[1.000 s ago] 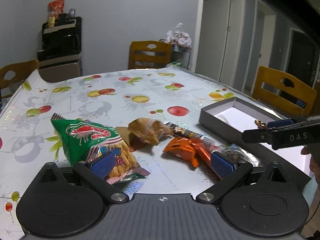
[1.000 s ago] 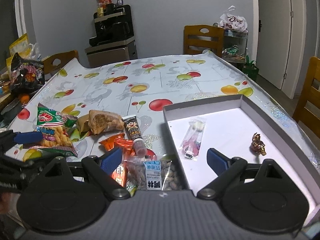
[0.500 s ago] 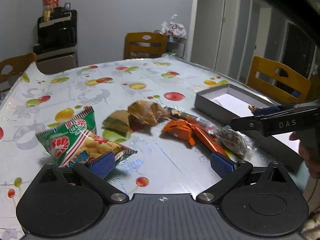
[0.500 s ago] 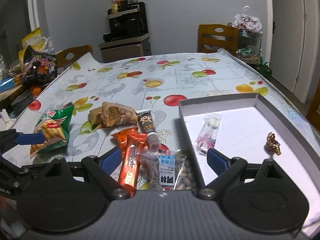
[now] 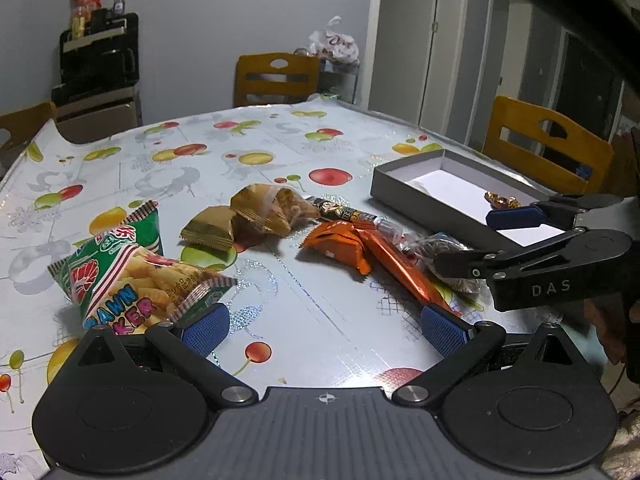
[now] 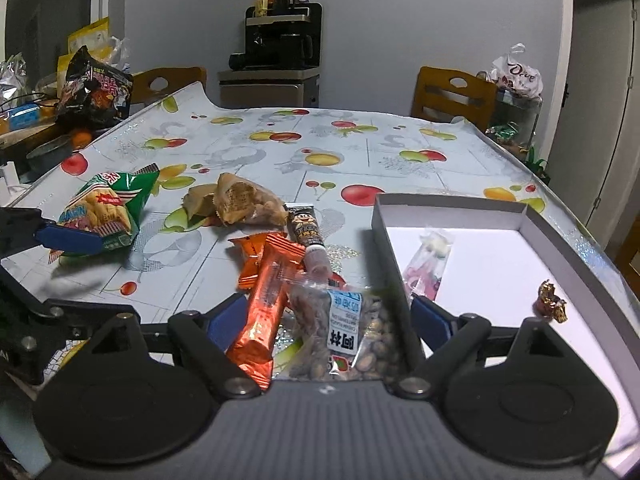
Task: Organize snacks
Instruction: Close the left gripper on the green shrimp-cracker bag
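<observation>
Right gripper (image 6: 326, 318), jaws spread wide, hangs over the peanut packet (image 6: 347, 330) lying straight ahead on the table (image 6: 248, 160), long axis along its fingers, just left of the box (image 6: 568, 248). Left gripper (image 5: 324, 326), also open, sits nearer the prawn crackers (image 5: 132, 284).

The left tool (image 5: 324, 330) hangs low with its jaws spread wide, blue pads (image 5: 205, 329) far apart and nothing between them. The right tool (image 6: 329, 318) is likewise spread wide and level, its fingers reaching forward. In the left wrist view it enters from the right edge, with the person's hand (image 5: 608, 320) partly visible behind it.
</observation>
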`<state>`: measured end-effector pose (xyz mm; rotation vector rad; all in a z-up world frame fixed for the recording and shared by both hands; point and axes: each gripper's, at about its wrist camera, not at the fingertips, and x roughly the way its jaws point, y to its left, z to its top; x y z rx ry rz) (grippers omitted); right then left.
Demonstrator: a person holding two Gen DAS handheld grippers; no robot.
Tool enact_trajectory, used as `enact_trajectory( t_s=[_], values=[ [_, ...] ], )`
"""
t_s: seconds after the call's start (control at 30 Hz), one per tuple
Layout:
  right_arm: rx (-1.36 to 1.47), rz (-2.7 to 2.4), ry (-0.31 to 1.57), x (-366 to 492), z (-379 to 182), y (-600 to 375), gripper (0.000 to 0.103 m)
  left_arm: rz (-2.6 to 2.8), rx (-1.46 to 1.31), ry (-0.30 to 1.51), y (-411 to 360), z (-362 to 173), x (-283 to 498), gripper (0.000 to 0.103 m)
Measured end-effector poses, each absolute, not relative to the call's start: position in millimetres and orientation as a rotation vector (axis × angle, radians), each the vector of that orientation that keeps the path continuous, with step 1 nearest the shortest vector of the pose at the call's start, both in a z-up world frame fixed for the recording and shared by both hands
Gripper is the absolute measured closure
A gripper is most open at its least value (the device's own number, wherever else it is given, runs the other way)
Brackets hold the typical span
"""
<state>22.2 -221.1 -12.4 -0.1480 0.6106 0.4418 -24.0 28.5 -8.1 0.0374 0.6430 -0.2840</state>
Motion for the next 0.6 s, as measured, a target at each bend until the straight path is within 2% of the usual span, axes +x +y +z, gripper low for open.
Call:
enact_trajectory(
  t_s=[0.2, 0.33, 0.43, 0.6],
  values=[
    [-0.16, 0.458, 0.608, 21, -13, -217, 0.021, -0.259, 0.083, 0.571, 26, 0, -32, 0.0],
    [-0.173, 0.45, 0.612, 22, -15, -213, 0.032, -0.153, 0.139, 0.459, 30, 7, -39, 0.0],
    [-0.159, 0.453, 0.61, 23, -14, -212, 0.032, -0.044, 0.137, 0.411, 39, 12, -37, 0.0],
    [-0.153, 0.488, 0.597, 21, -12, -203, 0.032, 0.112, -0.005, 0.503, 63, 13, -11, 0.0]
  ],
)
